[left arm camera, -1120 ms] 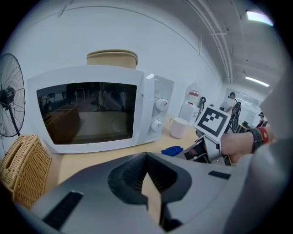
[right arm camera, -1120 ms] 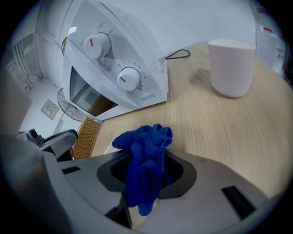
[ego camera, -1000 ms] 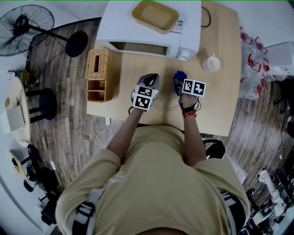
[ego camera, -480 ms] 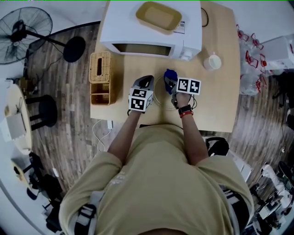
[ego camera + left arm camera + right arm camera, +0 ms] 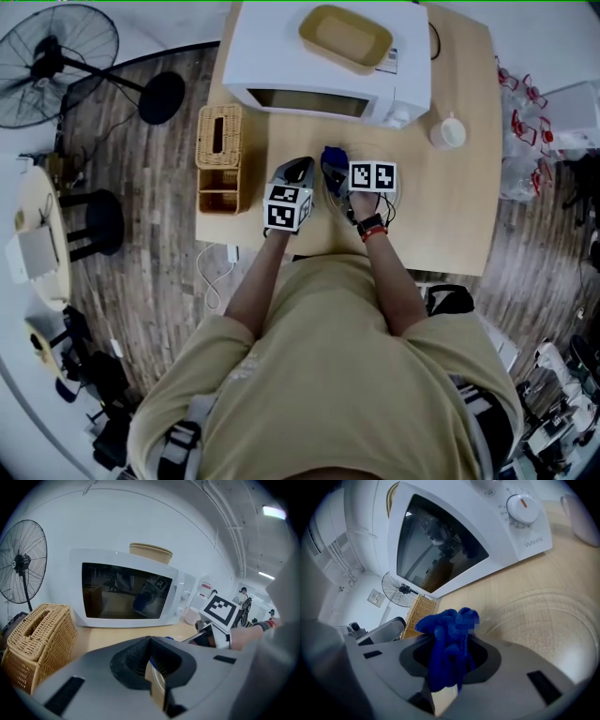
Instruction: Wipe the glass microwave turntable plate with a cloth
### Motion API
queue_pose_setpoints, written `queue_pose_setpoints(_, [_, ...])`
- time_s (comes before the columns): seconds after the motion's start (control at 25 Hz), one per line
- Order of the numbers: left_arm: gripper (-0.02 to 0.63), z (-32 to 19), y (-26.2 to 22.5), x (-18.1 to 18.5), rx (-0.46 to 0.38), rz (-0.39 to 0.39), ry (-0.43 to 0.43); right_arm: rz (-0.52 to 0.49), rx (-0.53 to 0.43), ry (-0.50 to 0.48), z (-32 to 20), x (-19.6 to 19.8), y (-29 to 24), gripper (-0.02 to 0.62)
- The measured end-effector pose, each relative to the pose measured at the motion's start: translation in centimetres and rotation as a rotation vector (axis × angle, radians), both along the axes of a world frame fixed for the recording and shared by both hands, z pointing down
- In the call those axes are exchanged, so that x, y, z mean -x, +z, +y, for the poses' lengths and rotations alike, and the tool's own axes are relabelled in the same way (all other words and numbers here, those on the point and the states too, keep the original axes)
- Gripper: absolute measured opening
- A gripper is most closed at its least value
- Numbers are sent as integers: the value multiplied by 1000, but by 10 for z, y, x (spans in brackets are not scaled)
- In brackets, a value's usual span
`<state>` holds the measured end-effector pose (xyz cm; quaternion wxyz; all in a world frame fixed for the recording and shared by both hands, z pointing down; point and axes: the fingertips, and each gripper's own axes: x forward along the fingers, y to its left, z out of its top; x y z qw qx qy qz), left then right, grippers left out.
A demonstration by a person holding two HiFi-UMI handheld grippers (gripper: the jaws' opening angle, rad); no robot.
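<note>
The glass turntable plate [image 5: 546,630] lies flat on the wooden table in front of the microwave; in the head view only a sliver of the plate [image 5: 327,195] shows between my grippers. My right gripper [image 5: 445,679] is shut on a bunched blue cloth [image 5: 446,639], which hangs at the plate's left part. In the head view the cloth [image 5: 332,160] sticks out ahead of the right gripper [image 5: 339,172]. My left gripper [image 5: 301,170] sits at the plate's left rim, and the left gripper [image 5: 157,679] is shut on a thin clear edge, apparently that rim.
A white microwave [image 5: 328,66] with its door closed stands at the table's far edge, a tan tray [image 5: 345,37] on top. A wicker tissue box [image 5: 218,155] stands left, a white cup [image 5: 450,131] right. A floor fan [image 5: 56,56] is beyond the table's left side.
My right gripper has carried the blue cloth leftwards across the plate, closer to the left gripper. The left gripper has stayed at the plate's left rim.
</note>
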<state>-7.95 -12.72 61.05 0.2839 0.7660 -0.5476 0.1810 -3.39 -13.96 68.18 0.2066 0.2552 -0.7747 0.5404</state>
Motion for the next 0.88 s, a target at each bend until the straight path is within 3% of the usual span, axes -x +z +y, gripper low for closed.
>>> queue_pose_setpoints(0.36, [18, 10, 8, 14, 21, 2, -21, 42, 15, -22, 7, 9, 20, 137])
queue_pose_setpoints(0.88, [18, 10, 12, 1, 35, -1, 0, 80, 26, -1, 3, -3, 26, 137])
